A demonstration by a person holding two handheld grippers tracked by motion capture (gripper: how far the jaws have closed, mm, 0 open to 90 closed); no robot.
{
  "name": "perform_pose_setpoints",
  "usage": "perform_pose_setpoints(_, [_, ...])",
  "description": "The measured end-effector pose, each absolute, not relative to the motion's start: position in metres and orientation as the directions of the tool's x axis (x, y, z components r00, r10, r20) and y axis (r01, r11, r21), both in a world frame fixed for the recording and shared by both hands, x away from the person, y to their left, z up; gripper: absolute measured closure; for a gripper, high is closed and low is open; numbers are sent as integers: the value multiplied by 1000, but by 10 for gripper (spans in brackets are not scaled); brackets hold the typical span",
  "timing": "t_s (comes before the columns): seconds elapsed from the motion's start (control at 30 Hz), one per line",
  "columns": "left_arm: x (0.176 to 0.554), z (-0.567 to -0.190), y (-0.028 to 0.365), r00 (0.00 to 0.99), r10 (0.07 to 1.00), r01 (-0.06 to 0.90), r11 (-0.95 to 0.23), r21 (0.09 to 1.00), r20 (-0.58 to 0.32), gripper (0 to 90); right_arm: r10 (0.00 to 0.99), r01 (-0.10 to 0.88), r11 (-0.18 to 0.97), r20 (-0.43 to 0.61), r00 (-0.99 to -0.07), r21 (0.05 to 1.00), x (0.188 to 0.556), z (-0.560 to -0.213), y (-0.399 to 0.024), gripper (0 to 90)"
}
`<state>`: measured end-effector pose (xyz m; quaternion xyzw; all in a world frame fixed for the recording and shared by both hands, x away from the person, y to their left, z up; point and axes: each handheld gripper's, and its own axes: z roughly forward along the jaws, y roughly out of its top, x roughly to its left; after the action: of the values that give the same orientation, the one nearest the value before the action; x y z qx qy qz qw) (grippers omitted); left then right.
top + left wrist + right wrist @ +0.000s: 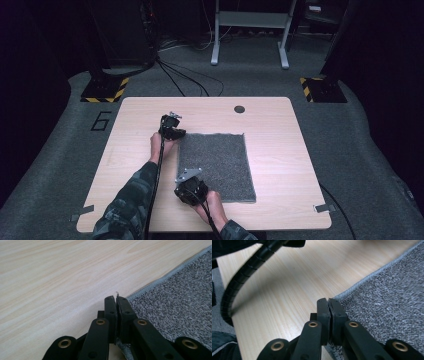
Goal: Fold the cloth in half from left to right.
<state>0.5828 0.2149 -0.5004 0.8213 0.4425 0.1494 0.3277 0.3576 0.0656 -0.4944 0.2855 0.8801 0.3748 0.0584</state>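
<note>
A grey carpet-like mat (215,165) lies flat on the light wooden table (280,130). My left gripper (176,133) sits at the mat's far left corner. In the left gripper view its jaws (116,298) are pressed together, with the mat's bound edge (180,297) pinched between them low down. My right gripper (186,189) is at the mat's near left corner. The right gripper view has its jaws (328,300) shut as well, and a bit of the mat (392,290) is caught between them.
A round hole (239,109) is in the table beyond the mat. The left gripper's black ribbed cable (244,272) curves over the table edge close to my right gripper. Black stands with yellow-striped bases (105,90) and a white frame (250,30) stand on the floor behind.
</note>
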Motion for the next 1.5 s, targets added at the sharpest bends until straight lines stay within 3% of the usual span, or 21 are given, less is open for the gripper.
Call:
perform_pose_setpoints(1.03, [594,-426,212,552,829,577,-458,677,90,876,537,349,431,75,-840,832,349,-428,65,884])
perform_pose_setpoints(1.5, [592,-406,183,584,801,545,-505,669,129,876,568,351,395,75,-819,849,340,-423,41,884])
